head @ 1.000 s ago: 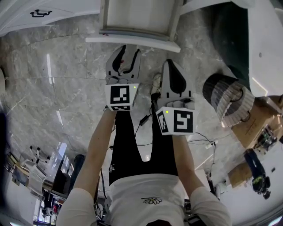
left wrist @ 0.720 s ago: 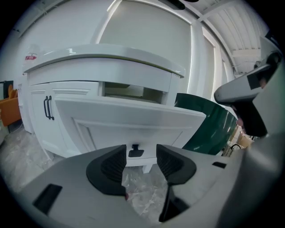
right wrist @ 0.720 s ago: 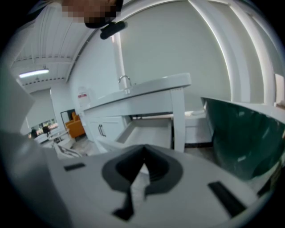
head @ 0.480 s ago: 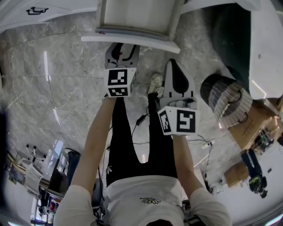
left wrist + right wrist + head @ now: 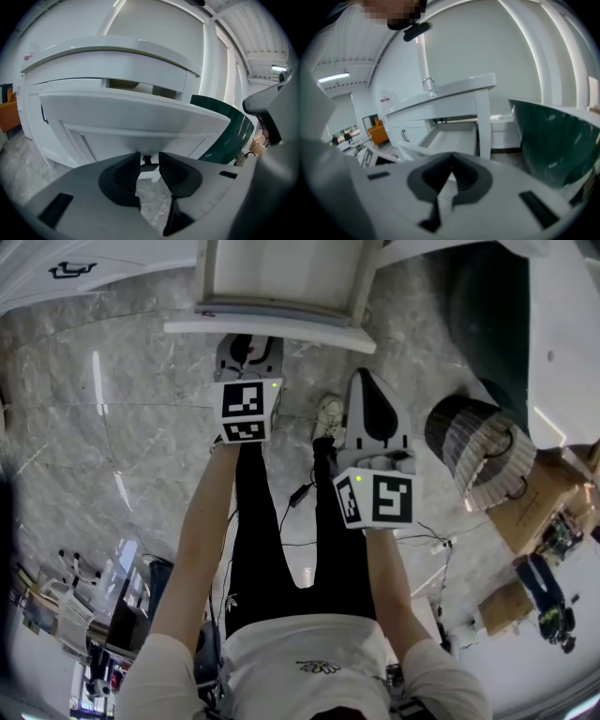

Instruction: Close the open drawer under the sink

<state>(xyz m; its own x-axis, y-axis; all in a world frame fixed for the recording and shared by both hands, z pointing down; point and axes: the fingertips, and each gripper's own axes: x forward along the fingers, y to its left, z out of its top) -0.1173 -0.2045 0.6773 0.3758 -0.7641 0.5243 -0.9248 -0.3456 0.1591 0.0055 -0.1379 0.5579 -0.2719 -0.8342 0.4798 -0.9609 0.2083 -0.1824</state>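
Two grippers were held out over the grey stone floor by a person standing up; the white drawer under the sink was pulled out, just in front of them, and you could see its bare inside from above; the left gripper was right up at the drawer's front board; its jaws had just been closing, and the small dark handle under that board sat between them, with the black pads pinching it on both sides; the right gripper hung a little back from the drawer, over the person's shoe, not touching anything; its jaws were squeezed together at the tips with nothing in them; past those tips, the open drawer showed under the white counter, with a tap on top; a big dark green tub stood to the right of the drawer; a striped basket sat on the floor, well apart from the right gripper.
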